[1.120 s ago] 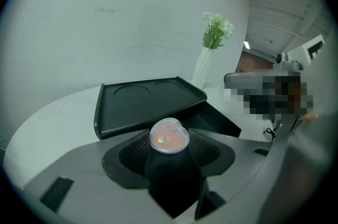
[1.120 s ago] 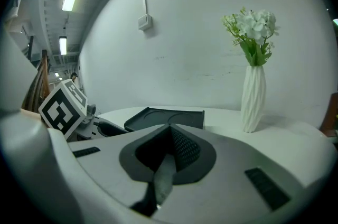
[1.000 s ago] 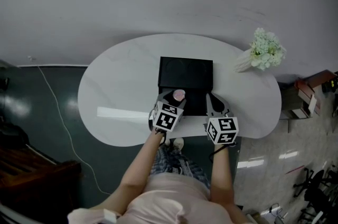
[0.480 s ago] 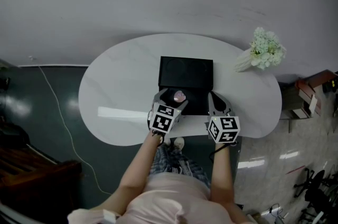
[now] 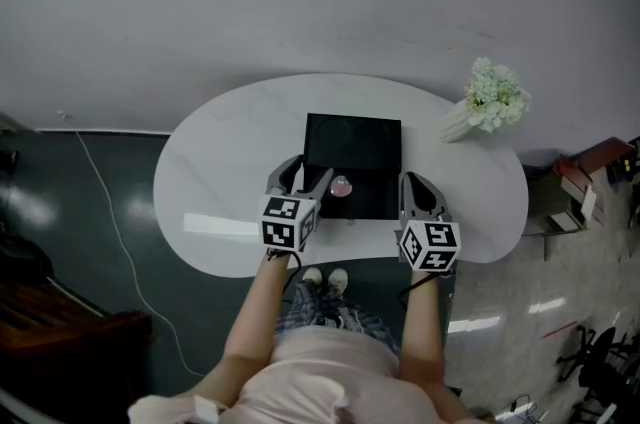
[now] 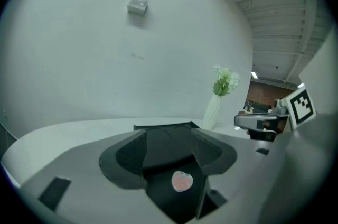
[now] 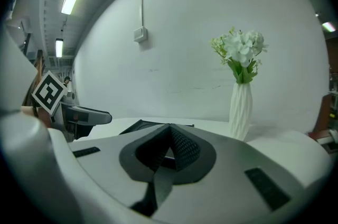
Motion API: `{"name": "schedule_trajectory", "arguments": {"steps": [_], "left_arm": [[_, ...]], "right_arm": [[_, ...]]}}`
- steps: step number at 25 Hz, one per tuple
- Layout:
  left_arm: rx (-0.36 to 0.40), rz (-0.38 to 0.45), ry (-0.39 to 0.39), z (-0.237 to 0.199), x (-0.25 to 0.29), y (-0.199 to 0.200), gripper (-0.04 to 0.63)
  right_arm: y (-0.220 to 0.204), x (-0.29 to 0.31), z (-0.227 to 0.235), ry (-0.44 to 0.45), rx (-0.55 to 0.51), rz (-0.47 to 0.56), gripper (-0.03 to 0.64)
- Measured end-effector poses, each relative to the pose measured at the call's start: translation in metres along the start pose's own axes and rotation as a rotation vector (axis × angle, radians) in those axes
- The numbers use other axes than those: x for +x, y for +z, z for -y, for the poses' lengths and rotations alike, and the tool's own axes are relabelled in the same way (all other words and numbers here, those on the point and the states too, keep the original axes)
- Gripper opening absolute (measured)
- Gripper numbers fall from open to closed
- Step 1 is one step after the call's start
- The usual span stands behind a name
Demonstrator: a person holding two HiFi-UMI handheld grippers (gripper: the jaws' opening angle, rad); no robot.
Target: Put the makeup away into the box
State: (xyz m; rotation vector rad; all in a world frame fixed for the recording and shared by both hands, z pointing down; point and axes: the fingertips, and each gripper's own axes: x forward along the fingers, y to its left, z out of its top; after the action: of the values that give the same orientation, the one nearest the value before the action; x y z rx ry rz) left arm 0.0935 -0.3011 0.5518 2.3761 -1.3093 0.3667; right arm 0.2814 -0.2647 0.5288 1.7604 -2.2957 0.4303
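Note:
A pink heart-shaped makeup compact (image 5: pixel 341 186) lies on the floor of the open black box (image 5: pixel 352 137) in the middle of the white table (image 5: pixel 220 172). My left gripper (image 5: pixel 305 172) hovers at the box's near left corner. Its jaws stand apart and are closing, with nothing between the pads. In the left gripper view the compact (image 6: pixel 182 180) shows through the gap, down inside the box (image 6: pixel 163 126), below the gripper (image 6: pixel 169 138). My right gripper (image 5: pixel 415 182) hangs at the box's near right corner. Its jaws (image 7: pixel 169 130) meet at the tips and hold nothing.
A white vase of pale flowers (image 5: pixel 490 102) stands at the table's far right, also visible as the vase (image 7: pixel 240 96) beyond the right gripper. A plain wall runs behind the table. The table's near edge lies just under both gripper cubes.
The left gripper let go of the pink compact, which now lies in the box. That gripper has risen and pulled back to the left; the right one has barely shifted.

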Motion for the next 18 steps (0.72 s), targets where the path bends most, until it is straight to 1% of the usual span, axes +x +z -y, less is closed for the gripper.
{"name": "schedule_trajectory", "arguments": {"steps": [5, 9, 12, 15, 18], "left_arm": [[0.028, 0.154, 0.059, -0.014, -0.037, 0.05, 0.169], [0.072, 0.263, 0.078, -0.014, -0.064, 0.084, 0.077], [0.11, 0.326, 0.088, -0.011, -0.079, 0.104, 0.045], [0.149, 0.389, 0.093, -0.007, -0.094, 0.123, 0.032], [0.181, 0.427, 0.104, -0.006, -0.106, 0.139, 0.026]], "right_arm": [[0.028, -0.014, 0.008, -0.043, 0.005, 0.082, 0.015], [0.05, -0.026, 0.012, -0.072, 0.004, 0.145, 0.015], [0.066, -0.033, 0.015, -0.085, 0.006, 0.199, 0.015], [0.083, -0.04, 0.016, -0.095, -0.003, 0.249, 0.015], [0.096, -0.045, 0.016, -0.096, -0.012, 0.285, 0.015]]}}
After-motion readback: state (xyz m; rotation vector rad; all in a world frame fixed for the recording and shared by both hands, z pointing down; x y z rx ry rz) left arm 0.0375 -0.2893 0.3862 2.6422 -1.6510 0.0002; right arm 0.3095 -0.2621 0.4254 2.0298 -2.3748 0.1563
